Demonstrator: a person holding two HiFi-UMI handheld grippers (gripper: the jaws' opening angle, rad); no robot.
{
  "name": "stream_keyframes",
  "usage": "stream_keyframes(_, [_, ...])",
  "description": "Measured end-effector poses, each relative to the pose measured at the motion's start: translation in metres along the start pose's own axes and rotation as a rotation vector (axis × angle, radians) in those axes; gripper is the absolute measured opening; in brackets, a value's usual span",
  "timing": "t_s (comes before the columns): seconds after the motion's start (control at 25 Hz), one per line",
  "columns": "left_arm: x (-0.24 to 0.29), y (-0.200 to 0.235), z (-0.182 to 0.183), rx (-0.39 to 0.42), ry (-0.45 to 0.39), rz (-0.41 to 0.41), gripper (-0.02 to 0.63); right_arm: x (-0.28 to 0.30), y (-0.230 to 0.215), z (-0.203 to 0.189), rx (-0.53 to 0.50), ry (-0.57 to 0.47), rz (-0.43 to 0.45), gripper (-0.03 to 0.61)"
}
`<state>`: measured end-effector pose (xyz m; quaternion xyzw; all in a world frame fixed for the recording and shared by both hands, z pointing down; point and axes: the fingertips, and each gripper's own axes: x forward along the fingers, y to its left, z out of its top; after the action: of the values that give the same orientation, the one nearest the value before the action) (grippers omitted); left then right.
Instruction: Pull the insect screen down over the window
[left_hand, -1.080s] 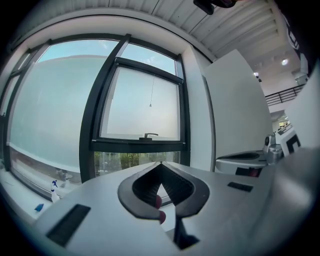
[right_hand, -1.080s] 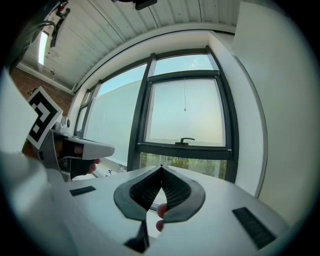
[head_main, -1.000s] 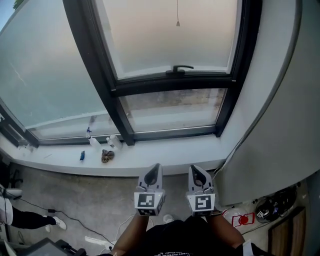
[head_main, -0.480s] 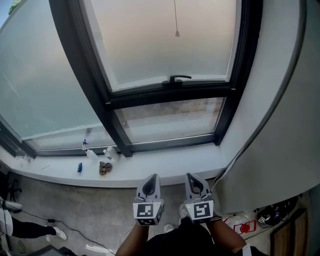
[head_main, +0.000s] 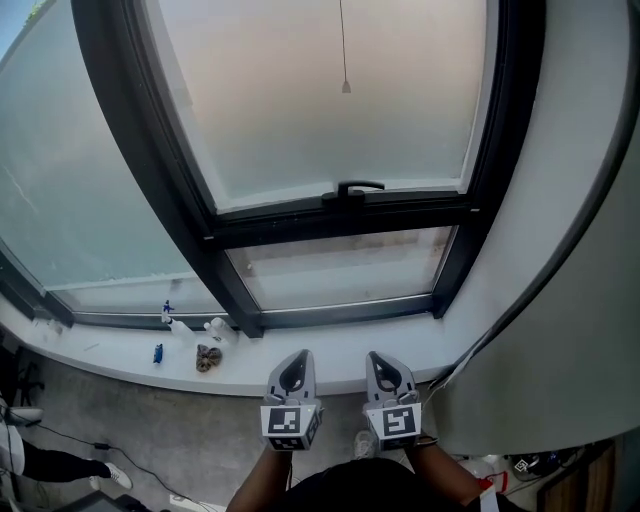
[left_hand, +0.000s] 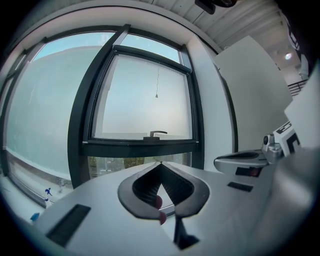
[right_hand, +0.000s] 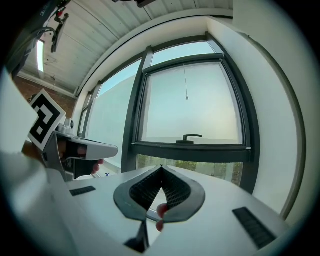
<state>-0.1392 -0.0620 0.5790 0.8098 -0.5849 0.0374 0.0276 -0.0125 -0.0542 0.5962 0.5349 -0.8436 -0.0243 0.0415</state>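
A thin pull cord ending in a small bead (head_main: 345, 88) hangs in front of the frosted pane of the dark-framed window (head_main: 210, 225). The screen itself does not show. A black window handle (head_main: 360, 187) sits on the sash's lower rail. My left gripper (head_main: 297, 358) and right gripper (head_main: 378, 358) are side by side, pointing level at the window, well below the bead. Both are shut with nothing between the jaws. The left gripper view shows the bead (left_hand: 156, 96) above my closed tips (left_hand: 160, 162). In the right gripper view the bead (right_hand: 186, 98) hangs above the closed tips (right_hand: 161, 166).
The white windowsill (head_main: 330, 345) carries spray bottles (head_main: 180, 322) and small items at its left. A white wall panel (head_main: 580, 300) stands close on the right. Cables run across the grey floor (head_main: 150, 430), and a person's leg (head_main: 40, 462) is at the far left.
Both grippers have moved together toward the window, still shut. The window fills more of the head view, and the cord's bead sits lower in it.
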Motion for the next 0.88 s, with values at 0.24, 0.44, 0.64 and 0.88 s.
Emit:
stream_keyframes(0.24, [0.040, -0.003, 0.002, 0.005, 0.002, -0.001, 0.002, 0.029, -0.032, 0.004, 0.009, 0.002, 0.006, 0.003])
stream_keyframes(0.44, [0.064, -0.005, 0.013, 0.014, 0.006, 0.036, 0.002, 0.049, -0.055, 0.006, 0.012, -0.001, 0.022, 0.002])
stream_keyframes(0.64, [0.081, -0.007, 0.017, 0.012, 0.018, 0.051, 0.002, 0.066, -0.068, 0.014, 0.000, -0.020, 0.032, 0.002])
stream_keyframes(0.88, [0.102, 0.000, 0.017, 0.012, 0.020, 0.063, 0.002, 0.085, -0.078, 0.014, 0.005, -0.028, 0.031, 0.003])
